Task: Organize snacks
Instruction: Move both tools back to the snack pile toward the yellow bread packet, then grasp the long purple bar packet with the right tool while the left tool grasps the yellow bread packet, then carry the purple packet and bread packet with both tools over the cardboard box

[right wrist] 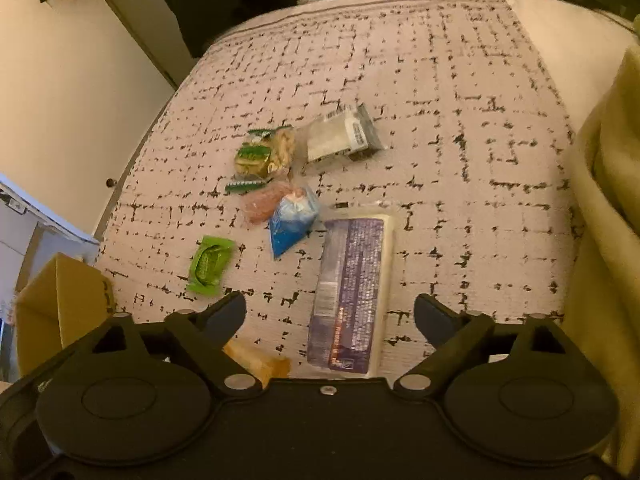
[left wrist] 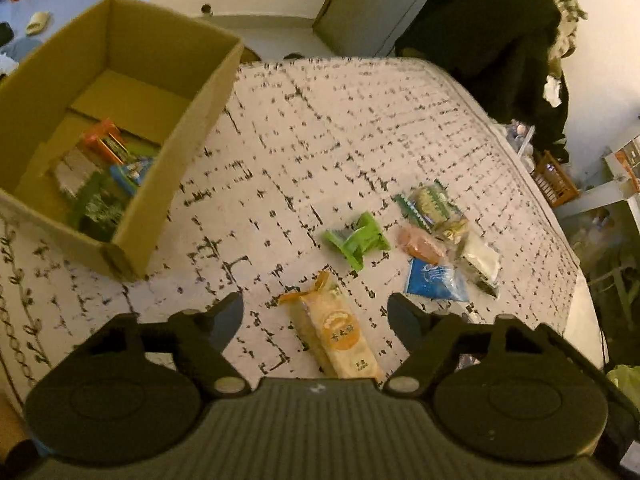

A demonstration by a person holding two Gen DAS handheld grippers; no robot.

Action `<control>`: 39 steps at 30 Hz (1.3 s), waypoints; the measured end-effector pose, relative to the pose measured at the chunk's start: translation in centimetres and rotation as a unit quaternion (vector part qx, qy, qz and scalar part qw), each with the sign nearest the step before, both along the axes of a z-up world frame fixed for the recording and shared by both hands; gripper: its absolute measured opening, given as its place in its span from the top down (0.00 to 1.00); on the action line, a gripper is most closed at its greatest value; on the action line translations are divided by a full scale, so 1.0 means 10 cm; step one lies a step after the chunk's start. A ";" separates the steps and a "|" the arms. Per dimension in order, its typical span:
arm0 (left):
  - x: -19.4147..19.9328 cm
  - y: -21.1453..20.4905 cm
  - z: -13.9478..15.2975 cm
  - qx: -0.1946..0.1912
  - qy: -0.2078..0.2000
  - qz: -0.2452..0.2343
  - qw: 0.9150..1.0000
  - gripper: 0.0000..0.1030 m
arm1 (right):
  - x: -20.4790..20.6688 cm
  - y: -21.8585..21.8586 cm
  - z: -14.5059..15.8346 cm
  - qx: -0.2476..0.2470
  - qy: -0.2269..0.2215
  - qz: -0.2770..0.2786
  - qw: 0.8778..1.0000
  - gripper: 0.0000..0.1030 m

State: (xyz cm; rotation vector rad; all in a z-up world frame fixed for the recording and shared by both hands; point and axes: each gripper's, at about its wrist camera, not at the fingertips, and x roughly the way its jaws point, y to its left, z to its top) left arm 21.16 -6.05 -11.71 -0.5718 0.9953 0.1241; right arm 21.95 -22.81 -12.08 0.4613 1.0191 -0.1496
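On the patterned bed cover, an orange biscuit packet (left wrist: pixel 336 332) lies between the spread fingers of my left gripper (left wrist: pixel 316 316), which is open and not touching it. A cardboard box (left wrist: pixel 192 120) at the left holds several snack packets (left wrist: pixel 108 168). My right gripper (right wrist: pixel 330 318) is open above a long purple and white packet (right wrist: pixel 352 292), pads apart from it. Further out lie a green packet (right wrist: pixel 210 264), a blue packet (right wrist: pixel 292 224), a pink packet (right wrist: pixel 264 200), a green and yellow packet (right wrist: pixel 260 156) and a clear white packet (right wrist: pixel 340 136).
The bed cover (right wrist: pixel 460 120) ends at a far edge with a dark garment (left wrist: pixel 500 40) on a chair beyond it. A yellow blanket (right wrist: pixel 608 220) is bunched at the right. The box corner (right wrist: pixel 60 300) shows at the left of the right wrist view.
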 end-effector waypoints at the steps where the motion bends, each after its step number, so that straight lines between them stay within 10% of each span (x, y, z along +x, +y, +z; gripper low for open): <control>1: 0.04 -0.01 -0.04 -0.004 0.007 0.002 1.000 0.33 | 0.01 0.01 -0.02 0.006 0.000 0.004 1.000 0.18; 11: 0.29 -0.13 -0.43 -0.052 0.069 0.035 0.996 0.47 | 0.13 0.01 -0.24 -0.004 0.040 -0.004 0.999 0.36; 25: 0.42 -0.28 -0.51 0.001 0.112 0.016 0.994 0.58 | 0.16 0.06 -0.30 -0.039 0.043 0.006 0.998 0.65; 39: 0.17 0.00 -0.18 0.022 0.051 -0.001 0.998 0.67 | -0.01 0.24 0.15 -0.022 -0.047 0.052 0.997 0.67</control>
